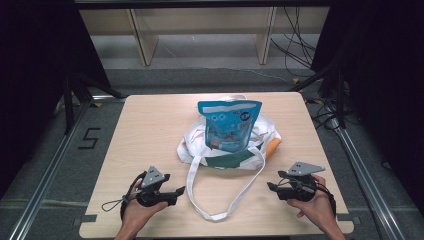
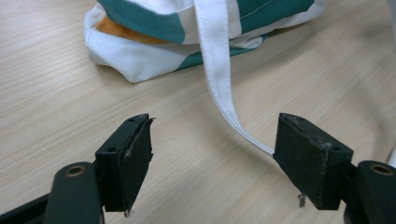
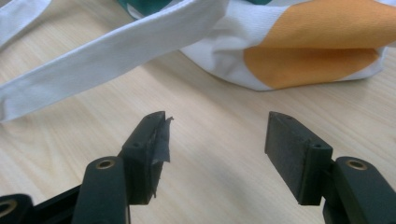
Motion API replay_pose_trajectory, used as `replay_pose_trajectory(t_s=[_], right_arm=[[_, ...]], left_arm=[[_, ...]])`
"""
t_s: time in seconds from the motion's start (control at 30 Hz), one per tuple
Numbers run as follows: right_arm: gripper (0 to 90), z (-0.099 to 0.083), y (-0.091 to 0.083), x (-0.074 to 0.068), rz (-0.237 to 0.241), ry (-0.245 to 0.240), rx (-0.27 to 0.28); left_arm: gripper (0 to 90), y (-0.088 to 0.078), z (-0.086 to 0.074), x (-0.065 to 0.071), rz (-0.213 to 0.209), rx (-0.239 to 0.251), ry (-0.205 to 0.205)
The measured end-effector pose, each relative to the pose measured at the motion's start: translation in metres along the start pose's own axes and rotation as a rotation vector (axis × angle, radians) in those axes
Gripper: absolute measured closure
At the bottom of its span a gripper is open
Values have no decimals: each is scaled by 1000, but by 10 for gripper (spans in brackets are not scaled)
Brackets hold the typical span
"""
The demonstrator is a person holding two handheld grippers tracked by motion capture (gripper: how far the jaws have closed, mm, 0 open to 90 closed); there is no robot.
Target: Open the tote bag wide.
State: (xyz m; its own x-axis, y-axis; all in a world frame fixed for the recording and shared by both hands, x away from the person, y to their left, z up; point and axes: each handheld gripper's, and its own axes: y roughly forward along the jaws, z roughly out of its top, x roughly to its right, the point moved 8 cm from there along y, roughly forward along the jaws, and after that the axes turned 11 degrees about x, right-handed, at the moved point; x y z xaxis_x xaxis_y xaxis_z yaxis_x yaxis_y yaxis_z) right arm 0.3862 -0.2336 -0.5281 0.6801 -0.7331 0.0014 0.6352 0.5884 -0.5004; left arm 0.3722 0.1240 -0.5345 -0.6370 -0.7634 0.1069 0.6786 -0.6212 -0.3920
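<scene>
Tote bag (image 1: 227, 150) lies mid-table (image 1: 150, 130), blue pouch (image 1: 229, 125) upright in it. White strap (image 1: 220, 212) loops near, between left gripper (image 1: 181, 190) and right gripper (image 1: 270, 186). Both open, empty. Left gripper view: strap passes behind one jaw.

My left gripper (image 1: 181, 190) sits near the table's (image 1: 150, 125) front edge, and my right gripper (image 1: 270, 186) sits across from it at the same edge, with the bag's strap (image 1: 212, 216) looping on the table between them. Ahead of both, at mid-table, lies the bag (image 1: 200, 150), with a pouch (image 1: 228, 125) standing upright in it. From my left gripper, the strap (image 2: 219, 70) runs from the bag ahead to just beside one pad; from my right, bare table lies between the pads, the bag (image 3: 303, 51) ahead.
</scene>
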Motion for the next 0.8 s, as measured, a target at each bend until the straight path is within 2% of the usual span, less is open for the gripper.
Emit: replay_pose_trajectory(t_s=[0.03, 0.13, 0.17, 0.23, 0.27, 0.4, 0.43, 0.5, 0.53, 0.57, 0.6, 0.8], right_arm=[[397, -1, -2, -4, 1, 30, -11], [395, -3, -4, -6, 7, 11, -1], [393, -4, -5, -10, 17, 26, -6], [384, -6, -7, -14, 29, 21, -2], [383, -7, -8, -17, 36, 38, -12], [376, -9, -10, -20, 34, 21, -9], [372, -10, -10, -23, 37, 20, -8], [366, -12, -11, -26, 42, 18, -4], [365, -14, -12, -28, 52, 18, -14], [358, -15, -13, -31, 51, 23, -18], [348, -18, -13, -34, 63, 9, -24], [301, -26, -16, -39, 54, 36, -45]], left_arm=[[270, -1, 0, 1, 2, -2, -5], [267, -4, -3, 5, 4, -6, -8], [264, -5, -3, 6, -1, -4, -14], [261, -6, -4, 8, 1, 2, -14], [261, -8, -5, 9, -10, 4, 8], [260, -11, -8, 12, -8, -9, 15], [258, -13, -10, 12, -13, -25, 38], [254, -12, -13, 19, -16, -14, 1], [250, -13, -15, 19, -24, -34, 27], [248, -12, -16, 21, -24, -21, 16], [240, -13, -18, 24, -29, -42, 34], [201, -12, -25, 38, -37, -43, 22]])
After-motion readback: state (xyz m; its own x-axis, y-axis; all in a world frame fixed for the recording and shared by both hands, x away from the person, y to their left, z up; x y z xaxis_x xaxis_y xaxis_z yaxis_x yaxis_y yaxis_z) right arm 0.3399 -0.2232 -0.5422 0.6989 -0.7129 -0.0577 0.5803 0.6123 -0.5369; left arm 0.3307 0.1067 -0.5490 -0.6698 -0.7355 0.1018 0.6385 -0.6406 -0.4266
